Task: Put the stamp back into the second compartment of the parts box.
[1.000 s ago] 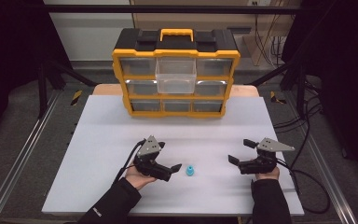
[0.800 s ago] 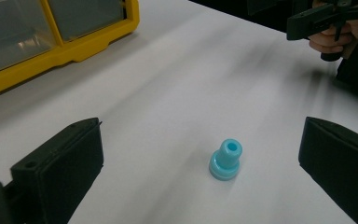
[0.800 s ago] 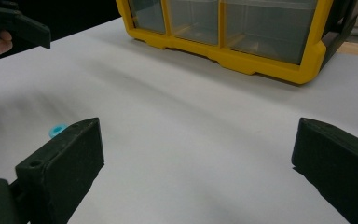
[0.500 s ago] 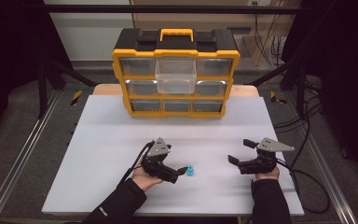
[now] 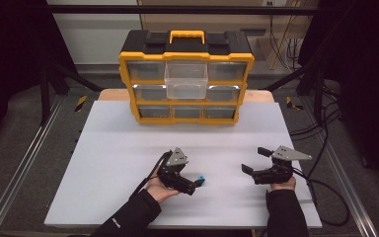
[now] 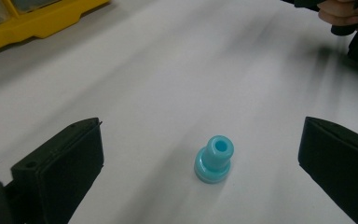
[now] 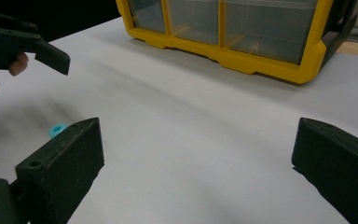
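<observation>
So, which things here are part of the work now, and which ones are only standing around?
In the work:
- small blue part, standing on the table between open jaws
- left gripper, open around it, not touching

Standing by:
- right gripper, open, holding nothing
- yellow drawer cabinet, one clear drawer pulled out
- white table
</observation>
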A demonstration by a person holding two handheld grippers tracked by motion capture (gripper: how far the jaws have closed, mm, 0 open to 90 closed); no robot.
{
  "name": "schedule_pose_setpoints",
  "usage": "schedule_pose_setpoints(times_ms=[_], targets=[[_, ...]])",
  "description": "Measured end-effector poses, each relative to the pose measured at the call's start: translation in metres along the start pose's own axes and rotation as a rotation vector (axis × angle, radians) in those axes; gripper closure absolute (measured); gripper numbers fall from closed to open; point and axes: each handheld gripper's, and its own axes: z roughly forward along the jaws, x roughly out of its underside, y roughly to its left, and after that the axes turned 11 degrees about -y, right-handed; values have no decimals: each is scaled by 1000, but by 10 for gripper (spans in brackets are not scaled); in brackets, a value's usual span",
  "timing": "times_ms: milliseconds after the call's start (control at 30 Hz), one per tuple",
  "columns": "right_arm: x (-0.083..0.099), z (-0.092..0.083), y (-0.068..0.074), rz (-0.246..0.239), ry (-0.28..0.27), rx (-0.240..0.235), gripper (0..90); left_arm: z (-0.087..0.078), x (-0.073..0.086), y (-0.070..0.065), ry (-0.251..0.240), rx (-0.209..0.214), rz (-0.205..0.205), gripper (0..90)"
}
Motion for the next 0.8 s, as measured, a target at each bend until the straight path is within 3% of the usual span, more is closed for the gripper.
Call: schedule_pose_setpoints(times_ms=[333,800], targets=[[0,0,0,1,-1,-1,26,9,5,-3,48,-9,-2,28],[0,0,0,-1,0,-4,26,17,10,-8,88,-12,-1,219]])
